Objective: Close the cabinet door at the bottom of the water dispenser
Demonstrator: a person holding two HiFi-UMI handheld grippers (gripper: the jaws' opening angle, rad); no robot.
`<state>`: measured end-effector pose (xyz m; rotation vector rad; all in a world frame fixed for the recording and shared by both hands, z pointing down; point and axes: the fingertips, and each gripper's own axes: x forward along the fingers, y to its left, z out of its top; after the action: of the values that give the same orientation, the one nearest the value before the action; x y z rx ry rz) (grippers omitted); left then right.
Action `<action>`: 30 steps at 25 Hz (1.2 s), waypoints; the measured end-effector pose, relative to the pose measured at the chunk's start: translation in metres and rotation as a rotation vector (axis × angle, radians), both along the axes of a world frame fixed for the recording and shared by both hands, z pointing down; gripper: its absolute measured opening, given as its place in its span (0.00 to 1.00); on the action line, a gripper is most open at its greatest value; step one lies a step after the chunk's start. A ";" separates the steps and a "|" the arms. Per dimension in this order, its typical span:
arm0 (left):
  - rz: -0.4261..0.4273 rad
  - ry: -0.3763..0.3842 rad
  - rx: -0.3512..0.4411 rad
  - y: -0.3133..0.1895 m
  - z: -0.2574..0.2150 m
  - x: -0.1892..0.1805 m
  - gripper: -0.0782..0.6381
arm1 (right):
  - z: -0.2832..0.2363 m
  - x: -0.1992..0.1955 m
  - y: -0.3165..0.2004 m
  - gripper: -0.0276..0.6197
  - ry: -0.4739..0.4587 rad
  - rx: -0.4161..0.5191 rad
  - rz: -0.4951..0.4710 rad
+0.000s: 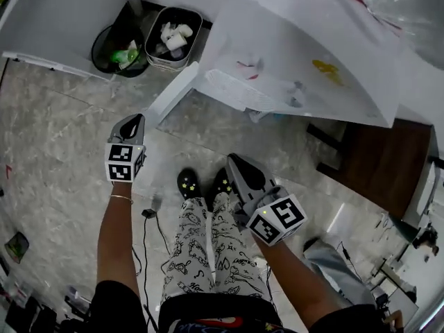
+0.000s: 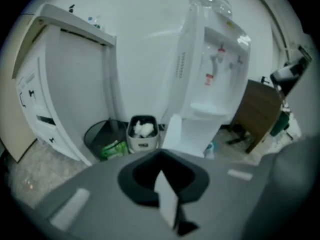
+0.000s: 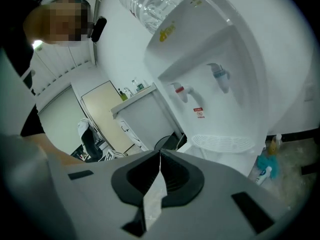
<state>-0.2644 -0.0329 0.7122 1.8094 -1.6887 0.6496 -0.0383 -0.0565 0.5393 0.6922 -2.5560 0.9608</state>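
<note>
1. Cabinet door (image 1: 173, 91) is standing open at the bottom of the water dispenser (image 1: 298, 61), swung out from the dispenser's left front corner.
2. In the head view we are seeing the door nearly edge-on, a narrow white strip running from the dispenser's base down and left towards us. In the left gripper view it (image 2: 173, 131) is standing upright, long axis vertical, free edge pointing our way.
3. We are holding the left gripper (image 1: 131, 123) out on a straight forearm, tips aimed ahead, near the door's free end but clear of it. Its jaws are pressed together with nothing between them (image 2: 160, 155).
4. We are holding the right gripper (image 1: 236, 164) lower, above our shoes, with the forearm angled inward and the tips pointing up-left towards the dispenser. Its jaws are also meeting tip to tip, empty (image 3: 160, 153), and its view is showing the dispenser (image 3: 210, 79) leaning.
5. Left of the door, a black mesh bin (image 1: 113, 48) and a grey bin (image 1: 174, 37) of white scraps are sitting side by side against the wall.
</note>
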 end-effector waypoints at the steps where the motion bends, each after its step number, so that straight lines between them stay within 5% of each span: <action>1: 0.025 -0.011 -0.019 -0.004 0.010 -0.003 0.10 | 0.005 0.000 -0.002 0.07 -0.004 -0.004 0.015; 6: 0.138 -0.057 -0.131 -0.006 0.045 -0.011 0.10 | -0.015 -0.014 -0.015 0.07 -0.099 0.104 0.035; 14: 0.200 -0.057 -0.208 -0.005 0.066 -0.006 0.10 | -0.001 -0.012 -0.012 0.07 -0.120 0.043 0.112; 18: 0.267 -0.028 -0.214 0.002 0.071 0.027 0.10 | 0.002 -0.006 -0.012 0.07 -0.116 0.050 0.095; 30: 0.257 0.206 -0.177 -0.011 0.077 0.173 0.10 | -0.003 0.049 -0.035 0.07 -0.127 0.075 0.205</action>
<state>-0.0918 -0.0436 0.7895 1.9088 -1.2380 0.6696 0.0107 -0.0910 0.5360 0.9596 -2.6828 1.0052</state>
